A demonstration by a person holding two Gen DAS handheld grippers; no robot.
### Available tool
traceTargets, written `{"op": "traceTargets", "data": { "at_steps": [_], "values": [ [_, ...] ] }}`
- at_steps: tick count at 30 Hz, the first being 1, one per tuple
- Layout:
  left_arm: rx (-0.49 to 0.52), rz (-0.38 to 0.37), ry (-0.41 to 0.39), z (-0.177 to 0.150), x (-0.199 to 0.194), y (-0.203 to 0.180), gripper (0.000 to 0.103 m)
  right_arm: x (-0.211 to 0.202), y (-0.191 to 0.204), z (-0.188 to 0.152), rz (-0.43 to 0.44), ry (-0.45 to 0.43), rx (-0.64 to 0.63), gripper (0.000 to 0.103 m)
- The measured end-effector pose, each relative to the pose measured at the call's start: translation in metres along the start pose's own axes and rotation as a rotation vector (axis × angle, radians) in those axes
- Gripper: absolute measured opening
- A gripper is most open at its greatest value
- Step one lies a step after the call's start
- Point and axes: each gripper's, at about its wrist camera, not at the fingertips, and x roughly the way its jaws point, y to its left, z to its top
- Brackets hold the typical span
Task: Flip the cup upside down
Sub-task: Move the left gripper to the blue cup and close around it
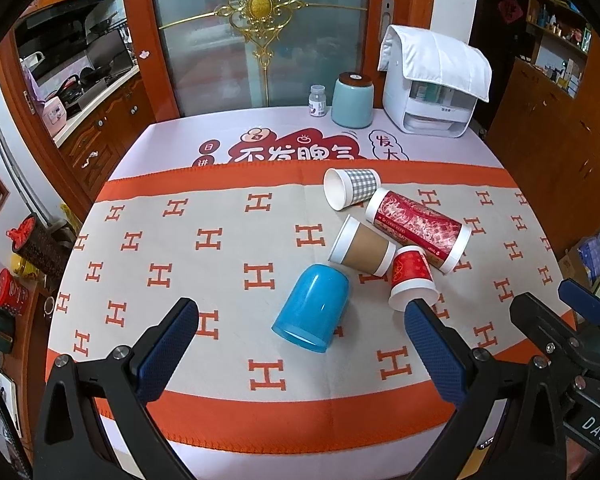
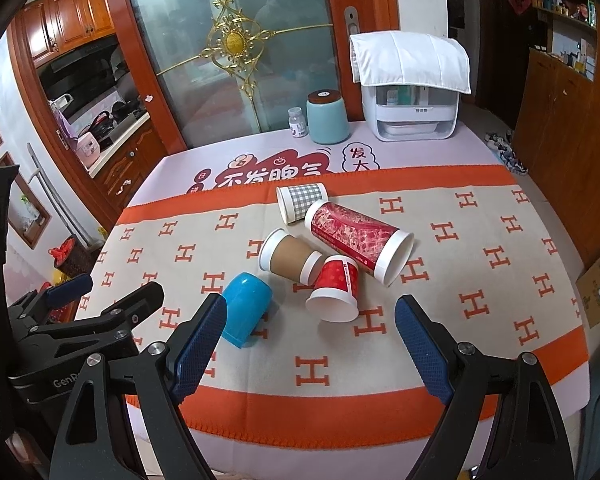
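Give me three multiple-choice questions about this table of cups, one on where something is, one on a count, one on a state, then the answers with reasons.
1. Which cup lies nearest the camera?
A. checked cup
B. blue cup
C. tall red cup

2. How many cups lie in the group?
A. three
B. five
C. seven

3. How are both claws?
A. open, holding nothing
B. shut on a cup
C. one open, one shut

Answers:
1 B, the blue cup is lowest in view, while the checked cup is farthest and the tall red cup sits beyond it.
2 B, those three plus the brown cup and small red cup.
3 A, the left claw and right claw are spread wide, with nothing between the fingers.
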Motion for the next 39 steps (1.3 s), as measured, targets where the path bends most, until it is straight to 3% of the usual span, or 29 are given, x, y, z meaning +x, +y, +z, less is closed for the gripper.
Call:
{"op": "traceTargets", "data": {
  "at_steps": [8,16,23,30,39],
  "values": [
    [0.034,-0.029,0.076,0.005,0.029,0.003,0.102,0.031,-0.003,0.001,-0.005,0.048,0.021,0.087],
    [0.127,-0.126,0.158,0.007,0.072,0.007,0.102,0.086,-0.01,-0.007,-0.026,0.164,0.07,0.087],
    [0.184,-0.206,0.322,0.013,0.128,0.014,0.102,0.134,-0.022,-0.018,-0.012,0.26,0.126,0.078],
    [0.184,-0.286,0.461,0.014,0.178,0.015,0.102,0.175,-0.036,-0.028,0.001,0.346,0.191,0.078],
    [0.255,-0.276,0.563,0.017,0.226,-0.001,0.102,0.201,-0.043,-0.04,-0.001,0.417,0.235,0.078]
  ]
}}
